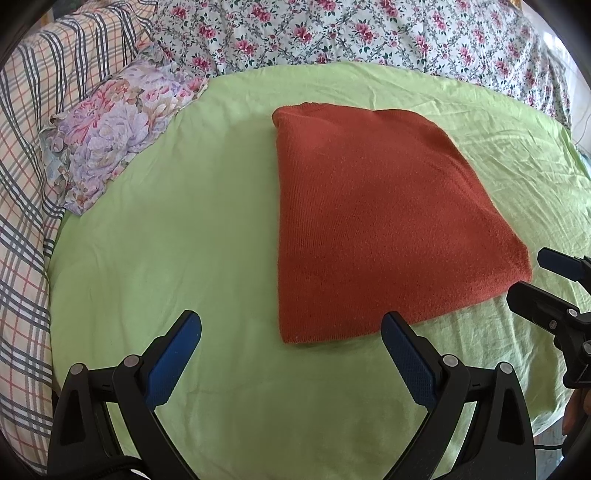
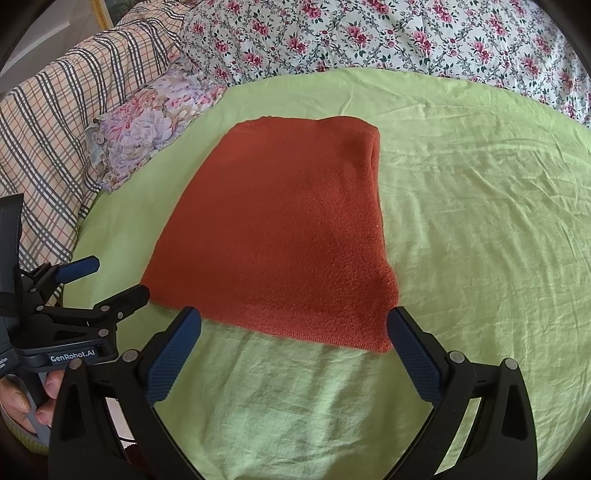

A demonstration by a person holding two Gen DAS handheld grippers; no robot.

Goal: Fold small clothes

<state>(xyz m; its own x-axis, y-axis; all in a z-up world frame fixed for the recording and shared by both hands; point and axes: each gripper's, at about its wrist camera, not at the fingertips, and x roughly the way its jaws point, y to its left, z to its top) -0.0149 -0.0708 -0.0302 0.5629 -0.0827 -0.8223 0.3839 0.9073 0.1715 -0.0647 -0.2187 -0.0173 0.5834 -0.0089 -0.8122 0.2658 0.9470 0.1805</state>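
Left gripper (image 1: pixel 291 325) stands with its jaws spread wide and nothing between them, poised above the green sheet (image 1: pixel 184 229) just short of the near edge of the rust-red knit garment (image 1: pixel 384 221). Right gripper (image 2: pixel 293 321) is likewise spread wide and empty, its blue pads (image 2: pixel 415 360) just short of the same near edge. Garment lies folded into a flat, roughly rectangular shape at mid-sheet, untouched by either tool. Floral pillow (image 1: pixel 110 125) sits at far left, beside a plaid quilt (image 1: pixel 33 122); a floral cover (image 1: pixel 369 33) runs behind.
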